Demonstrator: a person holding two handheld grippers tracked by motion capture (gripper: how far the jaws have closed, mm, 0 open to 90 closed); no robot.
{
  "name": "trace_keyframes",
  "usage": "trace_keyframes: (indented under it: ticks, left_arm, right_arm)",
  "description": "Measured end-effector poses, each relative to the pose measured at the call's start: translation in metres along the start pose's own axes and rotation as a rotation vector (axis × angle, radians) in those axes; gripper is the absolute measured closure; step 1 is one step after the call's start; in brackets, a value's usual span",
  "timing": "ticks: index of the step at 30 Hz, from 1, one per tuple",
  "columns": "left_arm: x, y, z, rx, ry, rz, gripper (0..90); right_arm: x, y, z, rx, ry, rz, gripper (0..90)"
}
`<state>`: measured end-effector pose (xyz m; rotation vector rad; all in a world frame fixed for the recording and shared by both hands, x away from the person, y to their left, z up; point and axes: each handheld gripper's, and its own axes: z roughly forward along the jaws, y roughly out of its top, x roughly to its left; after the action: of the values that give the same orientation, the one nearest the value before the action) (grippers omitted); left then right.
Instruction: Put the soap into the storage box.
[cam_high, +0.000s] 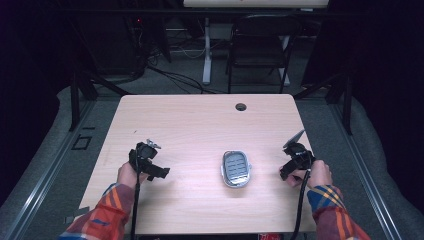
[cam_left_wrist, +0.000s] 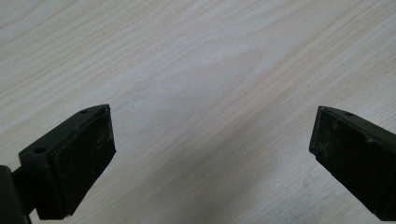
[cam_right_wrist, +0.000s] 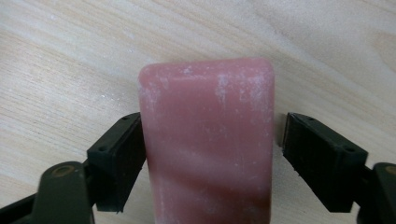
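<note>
Pale wood-grain worktop (cam_high: 200, 125) carries everything, with dark floor and a black chair (cam_high: 260, 45) beyond its far edge. Between the fingers (cam_right_wrist: 116, 161) of the right gripper (cam_right_wrist: 212, 154) lies a pink soap bar (cam_right_wrist: 208, 140), dusted with white streaks; one finger touches its side, while the other stands just clear of it with a narrow gap. The left gripper (cam_left_wrist: 212, 154) hovers over bare wood, fingers (cam_left_wrist: 74, 163) spread wide with nothing between them. In the high view, a grey soap dish (cam_high: 236, 169) sits between the two grippers, nearer the right one (cam_high: 296, 161).
</note>
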<state>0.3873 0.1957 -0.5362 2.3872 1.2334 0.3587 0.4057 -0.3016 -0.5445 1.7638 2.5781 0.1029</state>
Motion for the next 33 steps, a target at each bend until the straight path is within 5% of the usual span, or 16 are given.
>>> trace_keyframes:
  ticks: [33]
  left_arm:
    - [-0.0004, 0.0, -0.0004, 0.0, -0.001, 0.0, 0.4]
  right_arm:
    - [0.0011, -0.0009, -0.0002, 0.0, -0.001, -0.004, 37.0]
